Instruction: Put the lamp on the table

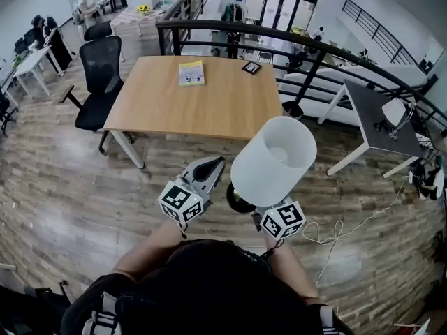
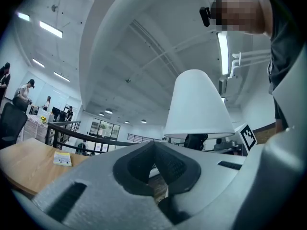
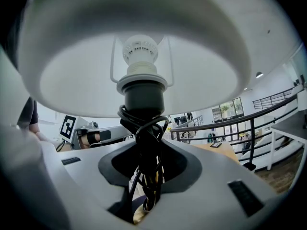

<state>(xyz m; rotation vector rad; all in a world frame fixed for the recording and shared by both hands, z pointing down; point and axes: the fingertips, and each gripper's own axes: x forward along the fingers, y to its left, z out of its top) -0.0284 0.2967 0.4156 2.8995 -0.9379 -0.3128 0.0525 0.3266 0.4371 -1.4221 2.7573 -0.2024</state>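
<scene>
Open-plan office, plank floor (image 1: 63, 187), black railing (image 1: 279, 35). Wooden bench (image 1: 209, 107) at upper centre, book (image 1: 191, 72) on top. Lamp (image 1: 274, 160) mid-air at lower centre, short of bench, stem clamped in right gripper (image 3: 146, 176). Left gripper (image 1: 215, 164) closed, empty.

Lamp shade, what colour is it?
The lamp shade is white. The head view shows it best.

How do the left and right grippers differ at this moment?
The right gripper is clamped on the lamp, around its cord-wrapped stem; the left gripper holds nothing. The right gripper's jaws stand apart around the stem; the left gripper's jaws are together. Both are held up in the air, short of the table.
</scene>
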